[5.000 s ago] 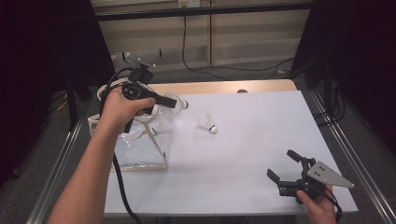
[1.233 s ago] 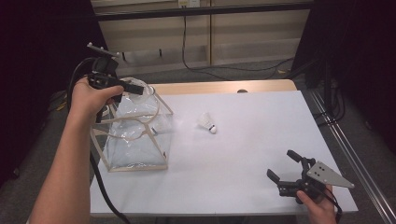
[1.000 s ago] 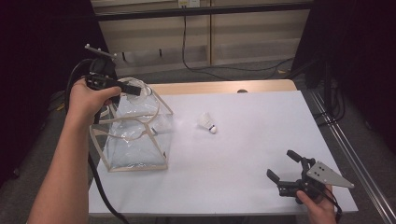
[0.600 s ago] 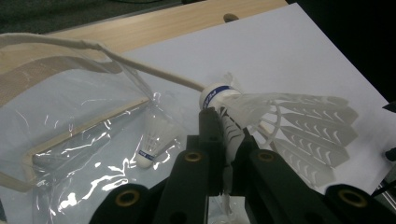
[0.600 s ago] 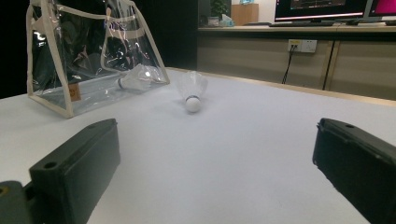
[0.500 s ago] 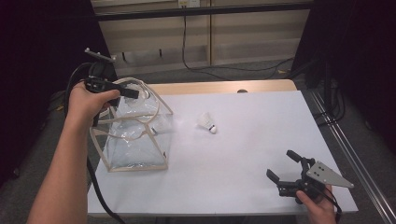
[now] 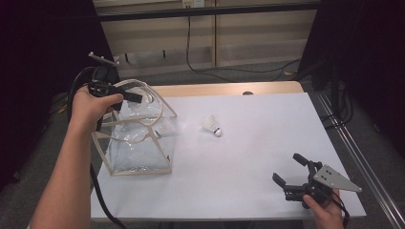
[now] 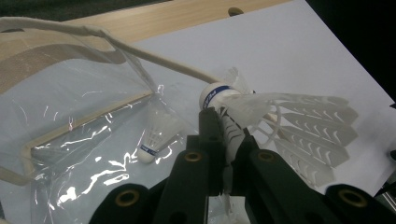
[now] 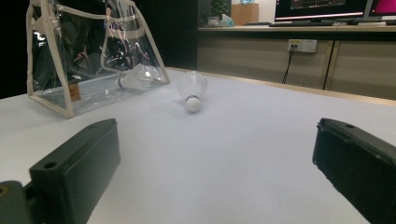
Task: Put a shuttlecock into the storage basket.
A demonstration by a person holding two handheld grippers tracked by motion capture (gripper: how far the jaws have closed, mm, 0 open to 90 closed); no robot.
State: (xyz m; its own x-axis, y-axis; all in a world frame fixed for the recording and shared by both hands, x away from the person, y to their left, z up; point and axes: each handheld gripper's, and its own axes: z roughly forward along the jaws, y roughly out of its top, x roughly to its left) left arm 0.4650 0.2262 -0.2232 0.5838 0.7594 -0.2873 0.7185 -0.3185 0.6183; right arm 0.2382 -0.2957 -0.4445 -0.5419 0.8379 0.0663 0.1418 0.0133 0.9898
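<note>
My left gripper [image 7: 135, 97] is shut on a white shuttlecock [image 8: 280, 122], pinching its feathers; the cork [image 8: 214, 94] points away from me. It hovers over the top left of a clear plastic bag [image 7: 138, 140] with cream trim. The bag's cream handle strap [image 8: 154, 58] runs just behind the held shuttlecock. A second shuttlecock [image 8: 155, 135] lies inside the bag. A third shuttlecock [image 7: 211, 125] lies on the white table, right of the bag. My right gripper [image 7: 288, 169] rests open at the table's near right, aimed at the loose shuttlecock [image 9: 191, 91], with nothing between its jaws.
The white tabletop [image 7: 258, 143] ends in a wooden strip [image 7: 229, 89] at the back. Cables hang behind the table, and a metal rail [image 7: 353, 157] runs along its right side. The left gripper's black cable [image 7: 98, 191] trails down the table's left edge.
Since five seconds ago my left gripper has drawn back to the left, from over the bag's right side to its top left corner, and the bag stands more upright. The right gripper has not moved.
</note>
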